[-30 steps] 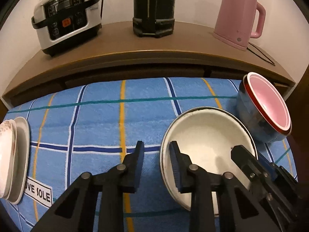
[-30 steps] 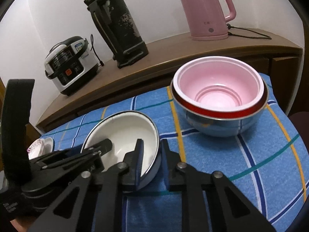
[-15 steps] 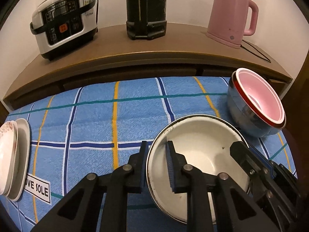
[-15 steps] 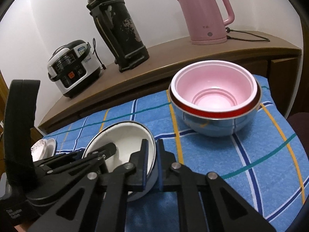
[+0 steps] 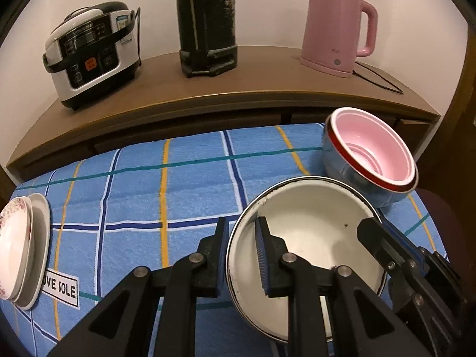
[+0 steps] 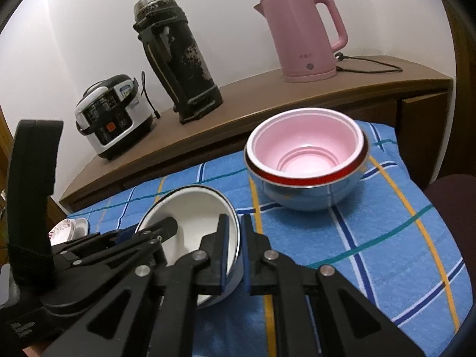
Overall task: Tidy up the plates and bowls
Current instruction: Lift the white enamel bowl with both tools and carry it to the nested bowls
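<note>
A white enamel bowl with a dark rim is clamped at its left edge by the left gripper and at its right edge by the right gripper, over the blue checked cloth. Just beyond it a pink bowl nested in a blue, red-rimmed bowl is seen, and stacked white plates are set at the cloth's far left.
</note>
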Demonstrator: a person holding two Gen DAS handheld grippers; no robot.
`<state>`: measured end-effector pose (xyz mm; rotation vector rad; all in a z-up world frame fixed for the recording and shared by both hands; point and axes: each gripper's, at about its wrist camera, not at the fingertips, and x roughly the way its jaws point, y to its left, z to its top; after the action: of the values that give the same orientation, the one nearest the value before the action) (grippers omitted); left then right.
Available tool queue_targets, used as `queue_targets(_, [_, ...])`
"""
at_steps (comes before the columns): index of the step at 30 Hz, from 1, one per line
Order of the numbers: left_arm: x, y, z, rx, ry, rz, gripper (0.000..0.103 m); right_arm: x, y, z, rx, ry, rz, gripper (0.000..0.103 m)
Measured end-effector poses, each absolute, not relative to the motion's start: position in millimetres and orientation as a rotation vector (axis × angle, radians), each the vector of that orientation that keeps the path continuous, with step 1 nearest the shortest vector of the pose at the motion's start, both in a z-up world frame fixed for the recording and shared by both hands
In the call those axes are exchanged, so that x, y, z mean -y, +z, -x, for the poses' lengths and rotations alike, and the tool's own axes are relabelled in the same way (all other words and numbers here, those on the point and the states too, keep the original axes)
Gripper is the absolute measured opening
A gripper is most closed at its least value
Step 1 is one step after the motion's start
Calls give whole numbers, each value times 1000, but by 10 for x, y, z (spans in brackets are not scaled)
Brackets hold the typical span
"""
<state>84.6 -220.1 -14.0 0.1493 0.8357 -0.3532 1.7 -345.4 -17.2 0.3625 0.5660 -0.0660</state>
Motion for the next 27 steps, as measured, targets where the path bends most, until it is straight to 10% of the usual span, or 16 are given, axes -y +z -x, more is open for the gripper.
queue_targets(27, [2520,94,-580,-787,-459,-151,19,3751,44,376,-509,-150,-389,8])
